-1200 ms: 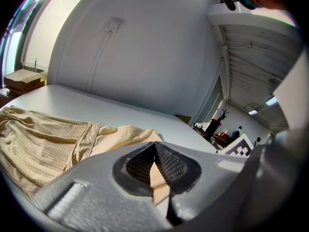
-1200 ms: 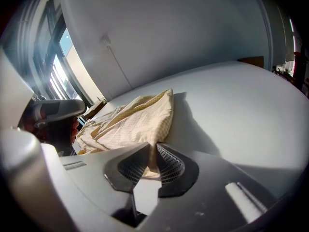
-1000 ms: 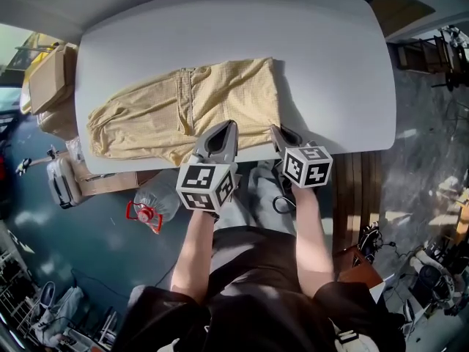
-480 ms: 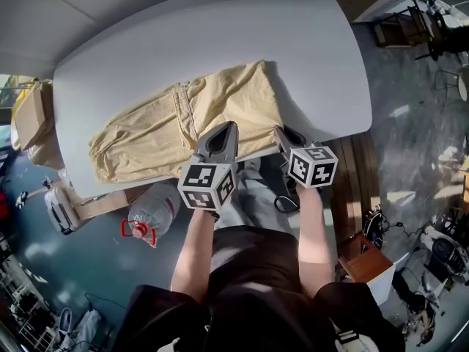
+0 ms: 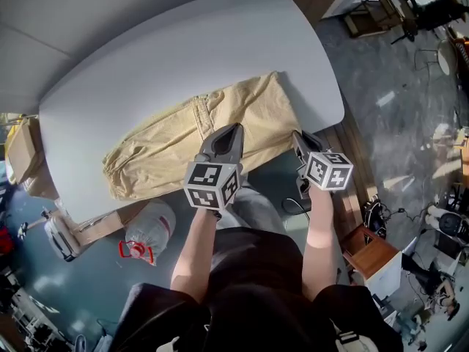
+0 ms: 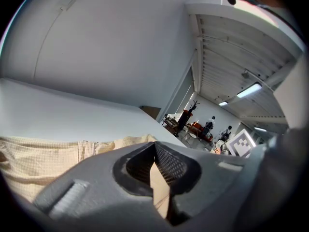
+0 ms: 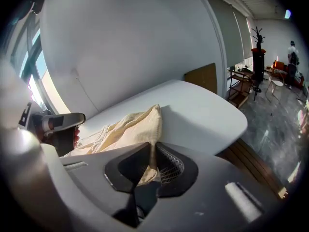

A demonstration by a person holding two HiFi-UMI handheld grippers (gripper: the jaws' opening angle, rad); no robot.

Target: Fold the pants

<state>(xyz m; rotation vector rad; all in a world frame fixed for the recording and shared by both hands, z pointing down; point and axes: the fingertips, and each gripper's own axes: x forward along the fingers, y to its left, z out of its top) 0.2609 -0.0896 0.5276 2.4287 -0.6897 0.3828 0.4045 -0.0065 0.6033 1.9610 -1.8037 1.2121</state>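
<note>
Pale yellow pants (image 5: 176, 138) lie lengthwise on the white table (image 5: 183, 57), their near edge at the table's front rim. My left gripper (image 5: 233, 129) is shut on that near edge around the middle of the garment, and cloth (image 6: 159, 187) shows pinched between its jaws. My right gripper (image 5: 299, 136) is shut on the near corner at the right end; a fold of fabric (image 7: 147, 170) hangs between its jaws. The pants (image 7: 130, 127) stretch away from it toward the left gripper (image 7: 58, 124).
Below the table's front edge are a large water bottle (image 5: 146, 229) with a red cap, cardboard boxes (image 5: 18, 160) at the left and a wooden box (image 5: 370, 259) at the right. The table's rounded right end (image 5: 333, 105) is just past the pants.
Both grippers have moved to the right along the table's front edge, still gripping the cloth, and the pants now lie nearer the table's right end.
</note>
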